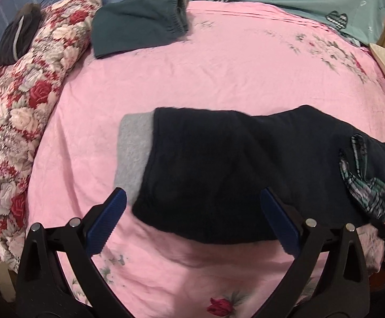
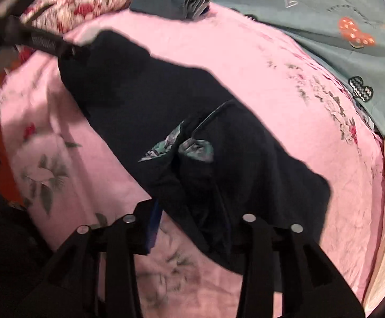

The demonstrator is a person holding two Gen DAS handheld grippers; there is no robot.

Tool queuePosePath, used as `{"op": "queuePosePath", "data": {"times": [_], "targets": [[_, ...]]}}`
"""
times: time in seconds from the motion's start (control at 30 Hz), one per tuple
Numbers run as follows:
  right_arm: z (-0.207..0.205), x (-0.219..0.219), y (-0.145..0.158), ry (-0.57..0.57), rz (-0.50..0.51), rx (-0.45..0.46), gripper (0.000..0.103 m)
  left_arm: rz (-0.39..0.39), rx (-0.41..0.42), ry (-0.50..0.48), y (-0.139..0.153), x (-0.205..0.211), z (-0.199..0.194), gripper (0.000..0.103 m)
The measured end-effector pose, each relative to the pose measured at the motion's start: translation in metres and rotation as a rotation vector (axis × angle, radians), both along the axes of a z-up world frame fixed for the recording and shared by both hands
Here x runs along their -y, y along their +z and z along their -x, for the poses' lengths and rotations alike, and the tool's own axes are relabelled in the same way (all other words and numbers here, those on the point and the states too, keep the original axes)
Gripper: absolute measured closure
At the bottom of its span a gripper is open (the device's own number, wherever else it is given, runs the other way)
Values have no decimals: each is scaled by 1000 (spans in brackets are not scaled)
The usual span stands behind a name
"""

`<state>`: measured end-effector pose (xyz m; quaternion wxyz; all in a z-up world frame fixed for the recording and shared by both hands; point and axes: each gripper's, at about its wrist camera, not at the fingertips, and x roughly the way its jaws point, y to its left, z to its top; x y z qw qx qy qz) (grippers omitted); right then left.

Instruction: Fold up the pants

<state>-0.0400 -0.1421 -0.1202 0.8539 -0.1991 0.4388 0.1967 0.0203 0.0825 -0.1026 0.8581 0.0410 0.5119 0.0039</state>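
On pink sheet point(image 1: 219, 79): one dark pants point(image 1: 219, 164), one folded teal garment point(image 1: 136, 31) at far edge, two grippers, one floral quilt point(image 1: 25, 100) beside.

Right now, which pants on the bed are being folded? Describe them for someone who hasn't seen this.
Start at the pink bedsheet. The dark navy pants lie across its near half, just ahead of both grippers. Unlike the teal folded pants at the far edge, they show a grey lining and a plaid pocket turned out.

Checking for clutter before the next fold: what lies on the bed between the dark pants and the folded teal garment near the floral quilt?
Nothing: in the left wrist view only bare pink sheet separates the dark pants from the folded teal garment.
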Motion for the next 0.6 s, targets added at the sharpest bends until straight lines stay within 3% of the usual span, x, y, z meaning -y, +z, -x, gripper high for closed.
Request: {"op": "queuePosePath", "data": {"times": [0.17, 0.27, 0.33, 0.43, 0.6], "targets": [[1, 85, 49, -203, -275, -62, 55, 56, 27, -113, 8, 35, -5, 2], [-11, 150, 53, -390, -460, -113, 55, 135, 70, -219, 23, 70, -4, 2], [-25, 181, 44, -482, -527, -150, 55, 176, 78, -286, 27, 98, -3, 2], [-53, 213, 17, -534, -593, -240, 65, 227, 48, -372, 23, 143, -1, 2], [-89, 227, -29, -468, -712, -455, 68, 126, -32, -421, -9, 195, 5, 2]]}}
